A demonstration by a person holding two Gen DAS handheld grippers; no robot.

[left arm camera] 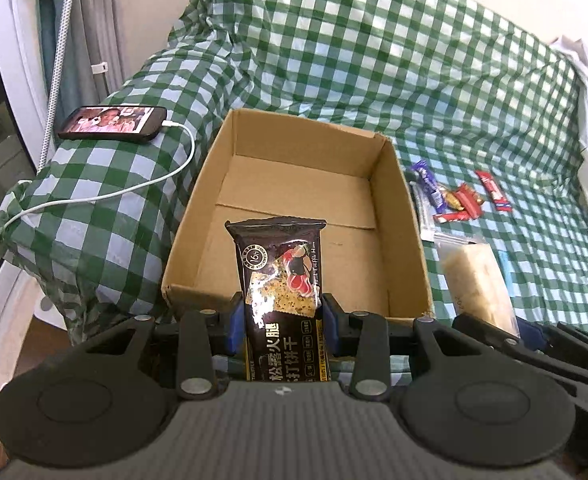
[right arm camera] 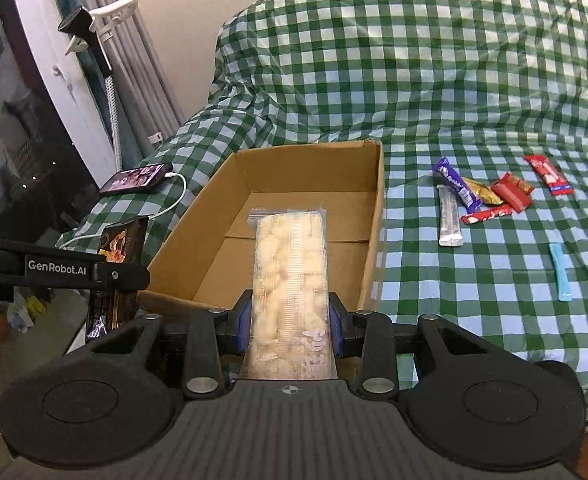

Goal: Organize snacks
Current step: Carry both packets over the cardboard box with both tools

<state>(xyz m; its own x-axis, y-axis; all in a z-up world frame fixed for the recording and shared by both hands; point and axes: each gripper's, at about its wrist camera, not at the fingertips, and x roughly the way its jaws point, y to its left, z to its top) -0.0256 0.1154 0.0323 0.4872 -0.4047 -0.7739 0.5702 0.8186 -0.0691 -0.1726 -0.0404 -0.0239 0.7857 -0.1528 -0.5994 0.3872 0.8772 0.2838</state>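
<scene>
Two blue pads of the left gripper [left arm camera: 281,322] are clamping a dark cracker packet [left arm camera: 281,280], its top jutting ahead over the open cardboard box [left arm camera: 403,216]. Right view: the right gripper [right arm camera: 290,322] is pinching a clear pale snack bag [right arm camera: 290,272], reaching forward over the same box; loose candy bars [right arm camera: 493,196] are lying right of the jaws.

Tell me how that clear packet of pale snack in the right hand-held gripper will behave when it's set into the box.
The clear packet sticks straight out past the right hand-held gripper without drooping, so it is probably fairly stiff. Its film looks glossy, so it may slide. The lumpy pale contents look crumbly, so a tight squeeze might break them.
</scene>
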